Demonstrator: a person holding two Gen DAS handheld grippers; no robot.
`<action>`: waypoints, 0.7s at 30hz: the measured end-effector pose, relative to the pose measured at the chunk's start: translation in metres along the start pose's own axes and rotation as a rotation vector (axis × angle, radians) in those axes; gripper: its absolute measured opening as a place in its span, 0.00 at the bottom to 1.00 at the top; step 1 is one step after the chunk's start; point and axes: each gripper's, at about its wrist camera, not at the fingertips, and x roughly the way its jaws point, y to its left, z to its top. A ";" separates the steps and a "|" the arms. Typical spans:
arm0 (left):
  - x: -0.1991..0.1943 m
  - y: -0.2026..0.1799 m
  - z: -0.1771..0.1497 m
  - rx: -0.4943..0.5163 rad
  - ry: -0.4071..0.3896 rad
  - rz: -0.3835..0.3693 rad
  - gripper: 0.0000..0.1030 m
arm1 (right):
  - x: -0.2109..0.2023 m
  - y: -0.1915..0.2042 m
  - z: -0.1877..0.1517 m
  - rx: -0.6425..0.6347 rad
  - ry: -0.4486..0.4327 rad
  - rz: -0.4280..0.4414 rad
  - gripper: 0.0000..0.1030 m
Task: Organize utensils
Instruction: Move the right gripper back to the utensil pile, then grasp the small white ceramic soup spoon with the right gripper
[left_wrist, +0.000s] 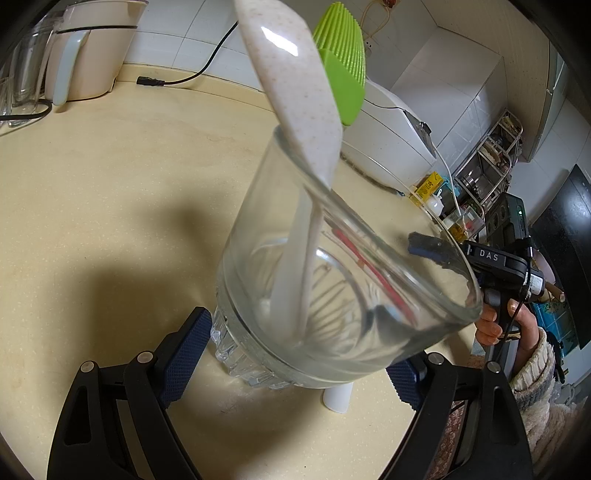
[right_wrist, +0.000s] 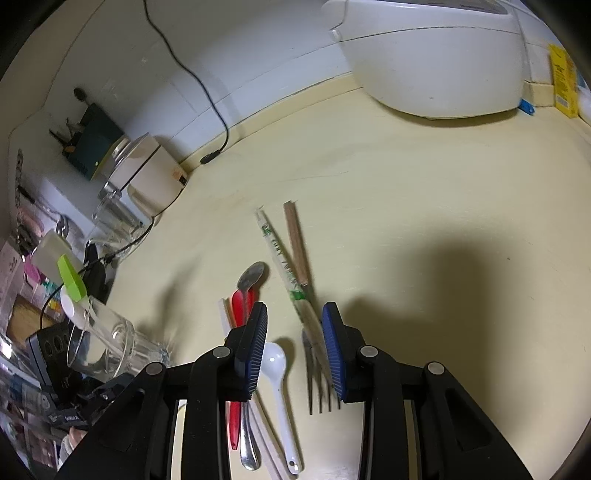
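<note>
Steel fork (right_wrist: 320, 384) lies between the half-open, empty right gripper (right_wrist: 295, 349); lower squarely, then pinch, while the left gripper (left_wrist: 295, 354) clamps the glass (left_wrist: 332, 280).

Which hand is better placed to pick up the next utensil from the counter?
Right. Its gripper hangs with jaws apart over the loose fork and white spoon. The left gripper is busy holding the tilted glass.
</note>
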 end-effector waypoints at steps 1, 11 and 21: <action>0.000 0.000 0.000 0.000 0.000 0.000 0.87 | 0.002 0.003 -0.001 -0.016 0.007 0.001 0.30; 0.000 0.000 0.000 0.000 0.000 0.000 0.87 | 0.013 0.035 -0.013 -0.190 0.058 -0.091 0.30; 0.000 0.000 0.000 0.000 0.000 0.000 0.87 | 0.029 0.052 -0.024 -0.301 0.111 -0.154 0.30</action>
